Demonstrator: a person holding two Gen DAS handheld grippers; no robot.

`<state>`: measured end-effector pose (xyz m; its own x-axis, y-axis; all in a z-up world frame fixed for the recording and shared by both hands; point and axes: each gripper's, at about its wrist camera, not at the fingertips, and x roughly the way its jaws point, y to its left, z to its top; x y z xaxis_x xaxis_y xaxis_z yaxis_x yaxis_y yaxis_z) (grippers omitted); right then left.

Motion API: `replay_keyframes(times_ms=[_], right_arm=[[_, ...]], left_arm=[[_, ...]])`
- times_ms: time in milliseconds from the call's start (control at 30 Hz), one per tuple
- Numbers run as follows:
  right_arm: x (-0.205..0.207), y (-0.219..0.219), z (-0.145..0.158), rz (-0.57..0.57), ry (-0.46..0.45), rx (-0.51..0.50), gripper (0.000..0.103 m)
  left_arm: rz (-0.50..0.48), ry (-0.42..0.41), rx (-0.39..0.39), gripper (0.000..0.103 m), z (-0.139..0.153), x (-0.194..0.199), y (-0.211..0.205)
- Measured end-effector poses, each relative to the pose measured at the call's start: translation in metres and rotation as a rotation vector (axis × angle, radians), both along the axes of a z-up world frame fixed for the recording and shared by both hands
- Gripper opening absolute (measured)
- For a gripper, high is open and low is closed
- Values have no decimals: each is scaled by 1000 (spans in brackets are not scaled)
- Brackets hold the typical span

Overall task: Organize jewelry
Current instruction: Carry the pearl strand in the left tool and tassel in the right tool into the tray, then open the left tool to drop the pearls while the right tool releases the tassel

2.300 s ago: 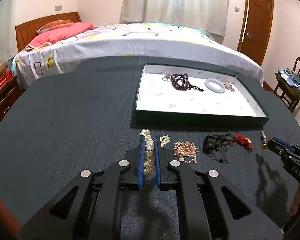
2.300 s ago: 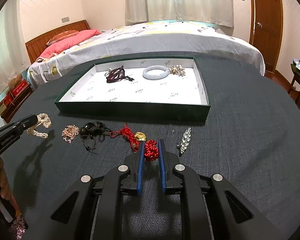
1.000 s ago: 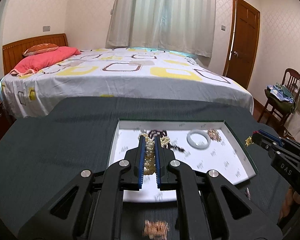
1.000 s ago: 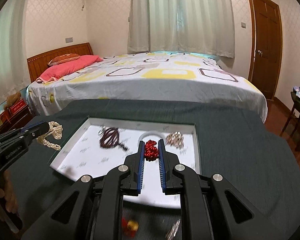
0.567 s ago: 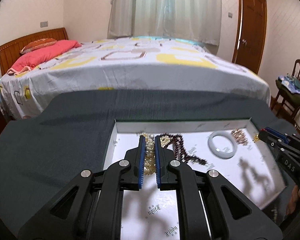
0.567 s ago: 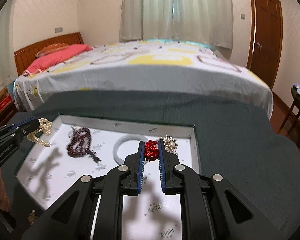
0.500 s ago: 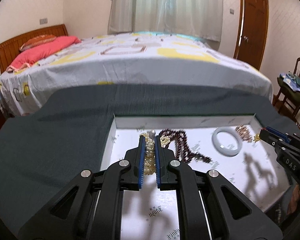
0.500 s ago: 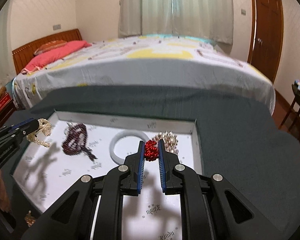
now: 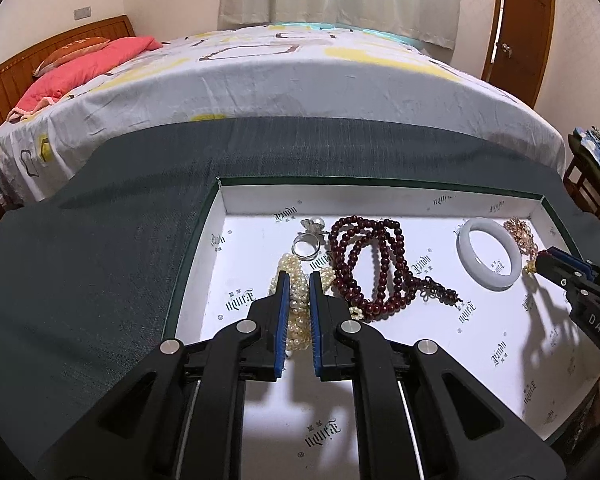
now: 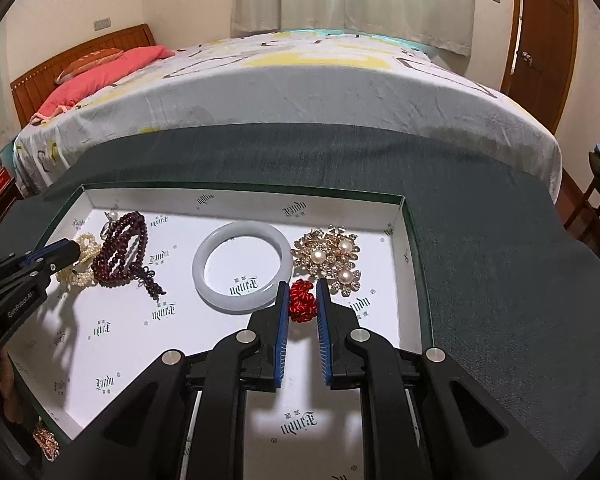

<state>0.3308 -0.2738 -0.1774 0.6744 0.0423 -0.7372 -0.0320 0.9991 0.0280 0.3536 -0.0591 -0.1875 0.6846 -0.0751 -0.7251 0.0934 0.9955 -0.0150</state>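
Observation:
A white-lined green tray [image 9: 380,208] [image 10: 404,240] lies on the dark tablecloth. My left gripper [image 9: 299,276] is low over the tray's left part, shut on a pearl necklace [image 9: 298,320] that trails onto the tray floor beside dark red beads [image 9: 364,264] and a silver ring [image 9: 306,245]. My right gripper [image 10: 302,284] is over the tray's right part; its jaws have spread a little with the red knot ornament [image 10: 301,300] still between them, next to a white jade bangle [image 10: 240,266] and a gold pearl brooch [image 10: 328,256].
A bed [image 9: 280,80] stands just beyond the table. A wooden door [image 10: 540,40] is at the far right. A chair with clothes [image 9: 596,160] stands at the right. A rose-gold chain [image 10: 46,442] lies on the cloth in front of the tray.
Both grippers have come down into the tray with their jewelry. The pearls now touch the tray floor. The right jaws have widened slightly around the red knot.

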Motion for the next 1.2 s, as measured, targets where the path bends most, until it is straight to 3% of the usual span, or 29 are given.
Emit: replay_keyframes(times_ms=[200,267,333,633,1200], right_arm=[[1,0,-2,-2,7,5,18],[1,-1,0,-7,2,12,29],[-1,-1,2,-11,-11,12,37],[-9,-4,10,-14,-44,34,41],[-73,10,42,15,-129,56,45]], left_arm=[[-10,-2,13,26,0,1,-4],[-12,-13,16,36,2,0,-4],[-22,-21,13,40,4,-3,-5],[-46,-51,10,59,12,-11,-12],[-46,-140,-40,65,48,-79,6]])
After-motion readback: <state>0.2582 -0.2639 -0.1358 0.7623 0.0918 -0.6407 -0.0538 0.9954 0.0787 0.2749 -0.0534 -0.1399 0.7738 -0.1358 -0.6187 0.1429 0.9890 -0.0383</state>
